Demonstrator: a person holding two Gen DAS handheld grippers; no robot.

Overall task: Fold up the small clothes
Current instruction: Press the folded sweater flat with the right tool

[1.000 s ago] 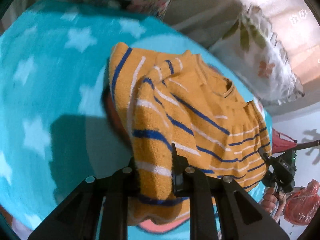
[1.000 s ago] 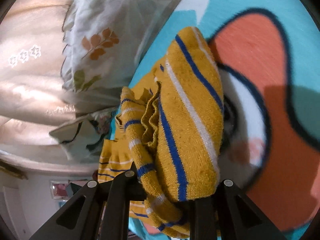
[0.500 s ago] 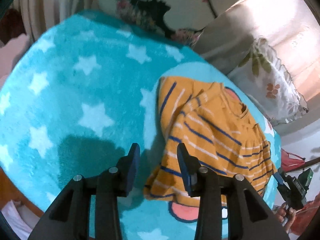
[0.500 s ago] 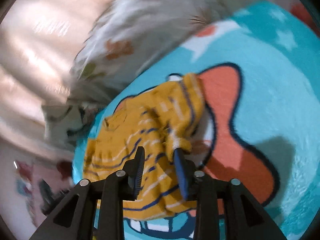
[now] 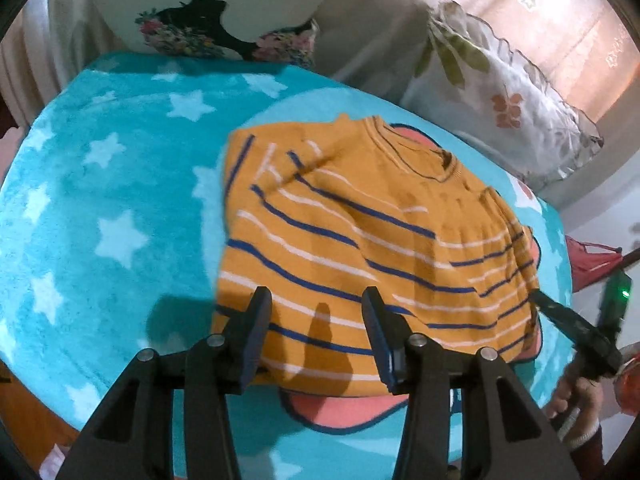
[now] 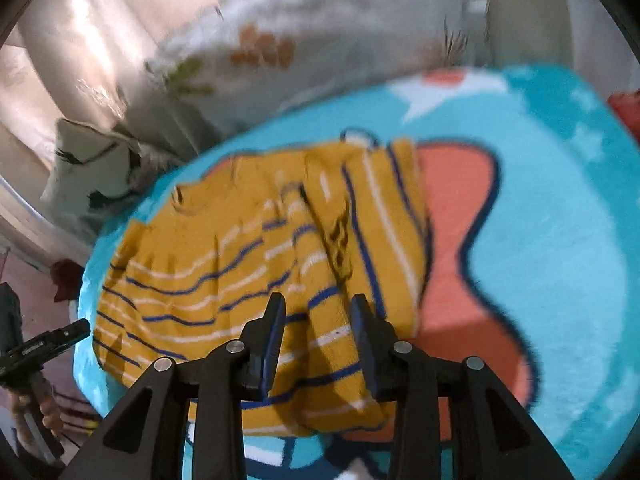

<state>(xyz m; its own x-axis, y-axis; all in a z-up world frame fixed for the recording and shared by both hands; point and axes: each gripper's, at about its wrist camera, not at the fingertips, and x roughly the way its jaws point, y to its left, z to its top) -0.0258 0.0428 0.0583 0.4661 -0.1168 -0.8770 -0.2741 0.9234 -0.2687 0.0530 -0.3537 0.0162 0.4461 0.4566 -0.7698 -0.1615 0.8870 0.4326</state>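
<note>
Nearest your left hand, the left gripper (image 5: 316,332) hangs over the near hem of the sweater (image 5: 360,240) with its two fingers apart and opening further; nothing is pinched between them, and the knit simply lies on the blanket below. In your right wrist view the right gripper (image 6: 318,336) also has its two fingers apart, though they are closing; a fold of the same garment shows through the gap, but the pads do not press on it.

There is one garment: a mustard-yellow knitted sweater with blue and white stripes, lying on the turquoise blanket (image 5: 120,208). From the left it looks spread fairly flat, with the neckline at the far end. From the right you see one side turned in over the body, making a thicker ridge along that edge (image 6: 384,232). It partly covers the blanket's one orange cartoon shape with a dark outline (image 6: 460,216). White stars are scattered over the blanket.

At the right edge of the left view, your other hand (image 5: 572,396) grips its tool beside the sweater's far hem.

Farther back, two pillows stand against the wall: one white with a black silhouette and flowers (image 5: 208,20), and one pale with orange and green leaves and a frilled edge (image 5: 500,92).
</note>
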